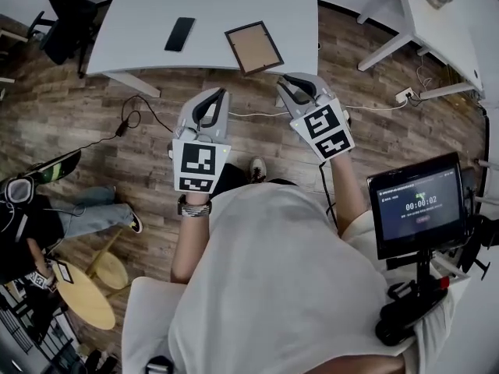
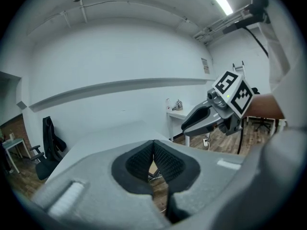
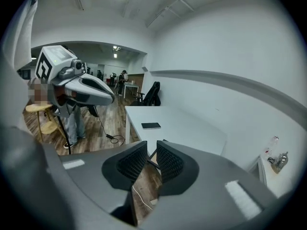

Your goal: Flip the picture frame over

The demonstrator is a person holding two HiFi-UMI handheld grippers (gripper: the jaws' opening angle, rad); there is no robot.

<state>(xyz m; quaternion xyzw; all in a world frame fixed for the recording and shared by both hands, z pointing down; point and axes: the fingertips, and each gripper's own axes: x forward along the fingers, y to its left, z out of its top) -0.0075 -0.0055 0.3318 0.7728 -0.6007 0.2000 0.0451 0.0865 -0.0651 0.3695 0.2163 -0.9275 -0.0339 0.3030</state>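
Currently the picture frame (image 1: 253,47) lies flat near the counter (image 1: 156,6) edge, just ahead of my narrowly parted, empty right tongs (image 1: 292,84), farther from my closed left tongs (image 1: 214,98).

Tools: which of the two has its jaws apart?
The right tool: an empty gap shows between its jaws. The left tool has them shut.

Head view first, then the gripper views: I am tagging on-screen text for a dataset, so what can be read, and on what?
"00:00:02": on the monitor by the person's right side.
Other lines on that monitor: too small to read.
Wall notice in the left gripper view: too small to read.
Nothing else carries readable text.
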